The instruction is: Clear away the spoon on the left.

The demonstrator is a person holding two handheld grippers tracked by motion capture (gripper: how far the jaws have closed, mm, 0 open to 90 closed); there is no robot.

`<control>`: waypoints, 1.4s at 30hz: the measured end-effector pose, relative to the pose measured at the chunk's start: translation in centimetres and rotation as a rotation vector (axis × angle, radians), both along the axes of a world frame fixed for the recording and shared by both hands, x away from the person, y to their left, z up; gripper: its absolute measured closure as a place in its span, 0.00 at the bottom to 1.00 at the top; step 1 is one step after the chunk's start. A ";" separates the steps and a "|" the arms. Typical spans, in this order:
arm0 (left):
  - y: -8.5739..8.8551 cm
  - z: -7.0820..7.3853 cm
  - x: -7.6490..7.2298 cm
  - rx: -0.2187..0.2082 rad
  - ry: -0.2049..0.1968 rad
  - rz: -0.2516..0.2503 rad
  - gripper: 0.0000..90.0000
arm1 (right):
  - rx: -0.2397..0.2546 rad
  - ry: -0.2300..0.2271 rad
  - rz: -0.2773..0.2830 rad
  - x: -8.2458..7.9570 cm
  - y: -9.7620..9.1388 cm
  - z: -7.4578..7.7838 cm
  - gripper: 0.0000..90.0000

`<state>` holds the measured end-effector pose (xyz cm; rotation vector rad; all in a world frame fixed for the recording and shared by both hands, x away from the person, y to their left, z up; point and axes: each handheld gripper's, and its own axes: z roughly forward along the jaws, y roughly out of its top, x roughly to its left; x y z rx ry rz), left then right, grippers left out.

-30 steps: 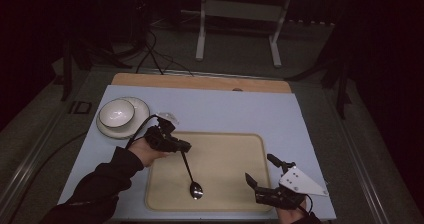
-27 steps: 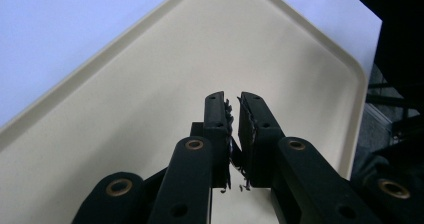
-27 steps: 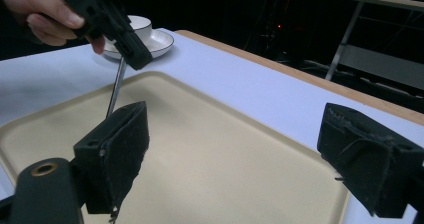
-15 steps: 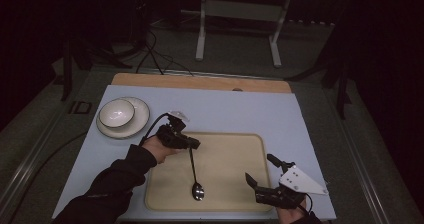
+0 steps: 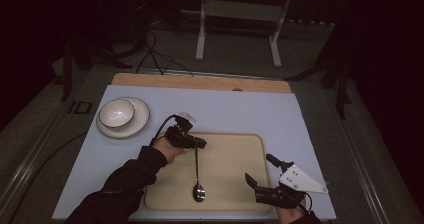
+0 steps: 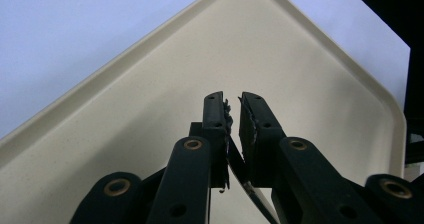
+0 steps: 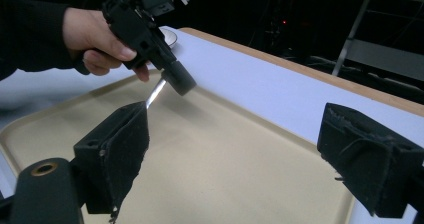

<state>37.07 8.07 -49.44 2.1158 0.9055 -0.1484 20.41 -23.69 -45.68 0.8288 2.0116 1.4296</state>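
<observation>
A metal spoon (image 5: 197,173) hangs by its handle from my left gripper (image 5: 199,144), which is shut on it over the left part of the beige tray (image 5: 235,151). The spoon's bowl points toward the tray's front edge; whether it touches the tray I cannot tell. In the left gripper view the handle (image 6: 235,158) sits pinched between the nearly closed jaws of the left gripper (image 6: 233,101). My right gripper (image 5: 259,168) stands open at the tray's front right corner with nothing between its pads (image 7: 125,146). The right gripper view shows the other hand's left gripper (image 7: 176,78) with the spoon handle (image 7: 156,94).
A white bowl (image 5: 116,112) sits on a white plate (image 5: 139,125) at the left of the pale blue mat (image 5: 260,109). A wooden strip (image 5: 200,82) runs along the table's far edge. A metal stand (image 5: 237,14) and cables lie on the floor beyond.
My left gripper has moved right and a little lower with the spoon, so the spoon now hangs straighter over the tray. The right gripper has stayed put.
</observation>
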 end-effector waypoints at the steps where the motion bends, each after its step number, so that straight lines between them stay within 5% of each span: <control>1: 0.0 -0.2 0.1 -0.004 0.009 0.004 0.91 | 0.000 0.002 0.000 0.0 0.0 0.0 0.15; 20: -0.7 -2.7 1.1 0.019 0.038 0.072 0.83 | 0.003 0.020 0.012 0.2 0.0 -0.2 0.15; 36: -1.5 -3.3 1.3 0.070 -0.037 0.134 0.77 | 0.001 0.022 0.014 0.2 0.0 -0.2 0.15; 42: -1.6 -3.4 1.4 0.088 -0.037 0.165 0.77 | -0.001 0.020 0.017 0.2 0.1 -0.2 0.15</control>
